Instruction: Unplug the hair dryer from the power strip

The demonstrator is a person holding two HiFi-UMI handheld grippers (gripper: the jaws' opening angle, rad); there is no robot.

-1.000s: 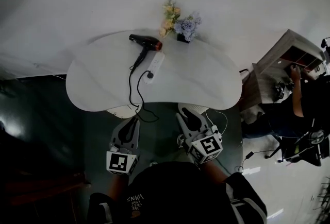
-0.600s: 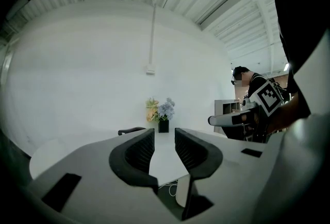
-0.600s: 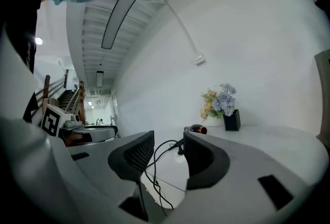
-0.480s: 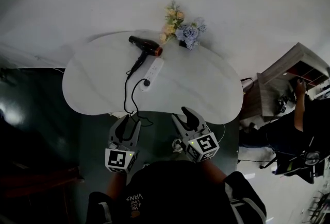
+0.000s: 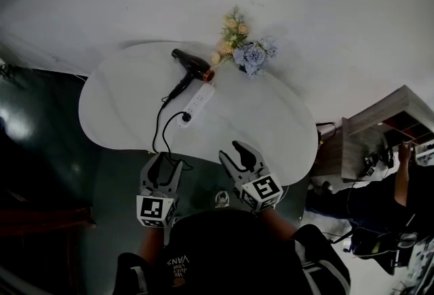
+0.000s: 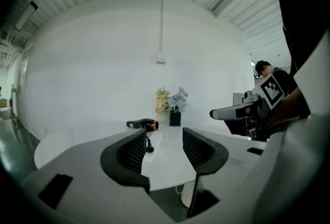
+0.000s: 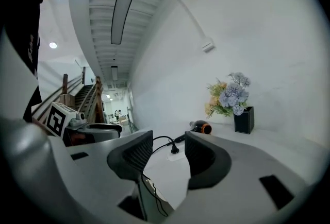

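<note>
The black hair dryer (image 5: 192, 64) with an orange nozzle ring lies at the far side of the white table (image 5: 129, 107). Its cord (image 5: 159, 134) loops toward the near edge and ends in a black plug (image 5: 184, 116) seated in the white power strip (image 5: 196, 101). Both grippers hover at the table's near edge, well short of the strip. My left gripper (image 5: 163, 163) and right gripper (image 5: 243, 154) have just been opening and hold nothing. Between the right gripper's (image 7: 169, 140) fingers I see the plug (image 7: 175, 150) far off; the left gripper (image 6: 164, 135) frames the dryer (image 6: 143, 124).
A black vase of blue and yellow flowers (image 5: 245, 49) stands beside the dryer at the back edge. A wooden shelf unit (image 5: 380, 134) and a seated person (image 5: 400, 192) are off to the right. Dark floor lies left of the table.
Both grippers have come forward to the table's near edge, and their jaws have spread from nearly shut to wide. The dryer, cord and strip lie as before.
</note>
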